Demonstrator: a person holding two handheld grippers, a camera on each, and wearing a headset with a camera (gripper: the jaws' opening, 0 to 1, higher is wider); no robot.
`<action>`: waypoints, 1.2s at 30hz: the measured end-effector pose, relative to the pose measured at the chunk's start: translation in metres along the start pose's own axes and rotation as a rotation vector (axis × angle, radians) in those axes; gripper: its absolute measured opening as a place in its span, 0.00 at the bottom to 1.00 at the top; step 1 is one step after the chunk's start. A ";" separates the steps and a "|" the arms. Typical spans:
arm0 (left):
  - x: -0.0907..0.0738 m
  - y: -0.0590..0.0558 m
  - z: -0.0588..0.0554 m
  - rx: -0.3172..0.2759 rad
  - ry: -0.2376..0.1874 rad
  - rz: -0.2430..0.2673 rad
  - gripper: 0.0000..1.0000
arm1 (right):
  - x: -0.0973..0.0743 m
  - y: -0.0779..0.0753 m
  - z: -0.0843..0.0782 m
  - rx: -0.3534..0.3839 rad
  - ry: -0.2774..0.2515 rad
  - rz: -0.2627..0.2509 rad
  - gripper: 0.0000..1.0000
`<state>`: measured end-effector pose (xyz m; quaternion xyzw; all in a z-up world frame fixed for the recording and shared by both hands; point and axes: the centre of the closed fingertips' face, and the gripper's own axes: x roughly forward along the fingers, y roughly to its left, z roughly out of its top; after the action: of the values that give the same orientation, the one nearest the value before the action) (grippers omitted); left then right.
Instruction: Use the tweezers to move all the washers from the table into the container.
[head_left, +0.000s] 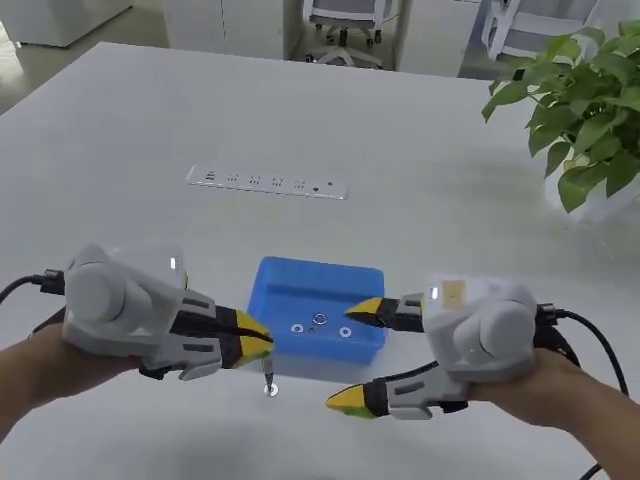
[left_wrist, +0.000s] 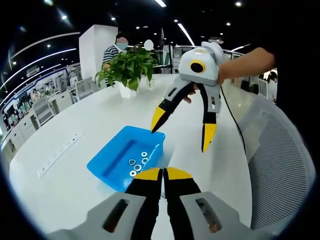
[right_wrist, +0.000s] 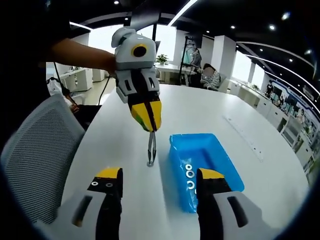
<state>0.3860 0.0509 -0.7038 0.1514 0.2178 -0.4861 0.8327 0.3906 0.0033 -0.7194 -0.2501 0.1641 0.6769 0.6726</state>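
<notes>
A blue container (head_left: 330, 285) stands in front of me on the white table (head_left: 300, 120) with three washers (head_left: 318, 325) inside. My left gripper (head_left: 262, 342) is shut on the tweezers (right_wrist: 151, 146), which point down beside the container's near left corner. At their tip sits a washer (head_left: 271, 388), close to or on the table. My right gripper (head_left: 355, 356) is open at the container's near right side, nothing between its jaws. The left gripper view looks past its own shut jaws to the container (left_wrist: 120, 155), the washers (left_wrist: 138, 162) and the open right gripper (left_wrist: 182, 132).
A white power strip (head_left: 266, 183) lies beyond the container. A potted plant (head_left: 585, 110) stands at the far right of the table. Office chairs (head_left: 345, 20) stand behind the table, and a mesh chair (right_wrist: 35, 150) is close by the near side.
</notes>
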 end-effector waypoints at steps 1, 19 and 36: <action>0.000 0.000 0.000 -0.002 -0.001 -0.001 0.06 | 0.002 0.000 0.001 -0.007 -0.001 0.008 0.58; -0.001 -0.003 0.001 -0.009 0.005 -0.015 0.06 | 0.038 0.009 0.012 -0.095 -0.002 0.112 0.39; 0.000 -0.002 0.000 -0.005 0.016 -0.021 0.06 | 0.065 0.012 0.009 -0.190 0.027 0.194 0.24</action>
<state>0.3840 0.0499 -0.7038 0.1510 0.2271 -0.4932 0.8261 0.3796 0.0615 -0.7499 -0.3044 0.1317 0.7479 0.5750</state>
